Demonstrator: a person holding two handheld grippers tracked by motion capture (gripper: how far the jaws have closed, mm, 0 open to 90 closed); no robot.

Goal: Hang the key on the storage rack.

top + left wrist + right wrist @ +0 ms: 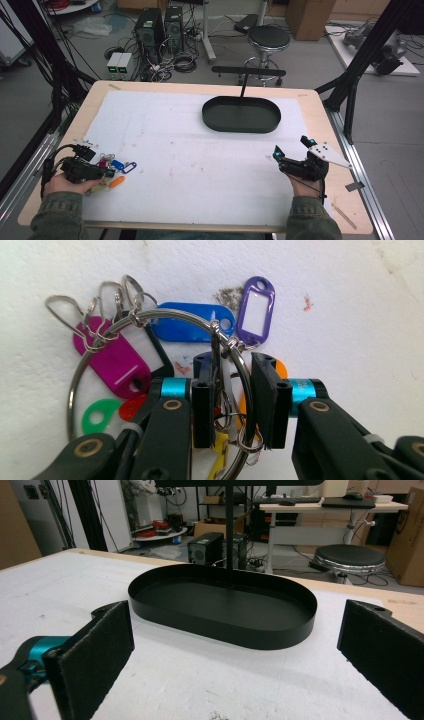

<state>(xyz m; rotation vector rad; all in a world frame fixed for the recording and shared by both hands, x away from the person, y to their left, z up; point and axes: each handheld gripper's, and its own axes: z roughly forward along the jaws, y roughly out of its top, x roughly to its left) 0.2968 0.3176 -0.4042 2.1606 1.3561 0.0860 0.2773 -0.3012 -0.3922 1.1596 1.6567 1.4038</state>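
Left gripper (102, 172) is at the near-left corner of the white mat (190, 165), down on the key ring (150, 320). In the left gripper view its jaws are nearly closed with the ring wire running between the pads (267, 400), along with a couple of small split rings; contact looks likely on the wire, but I can't tell if it's clamped firm. The tags fan out beyond the jaws: magenta tag (112, 362), blue tag (192, 329), purple tag (256, 302), green tag (100, 415), red tag (132, 407), an orange one mostly hidden behind the right pad. All flat on the mat. High view shows the same bunch just beside the left hand (70, 185), orange tag (116, 181) nearest the table edge.

Right gripper (292, 150) is at the near-right of the mat, jaws wide apart, holding nothing, resting low in the right hand (305, 186). It faces the black oval tray (225, 630), which sits at the far centre-right of the mat, well apart from the ring. A thin black post (229, 530) rises from the tray's far side to a crossbar.
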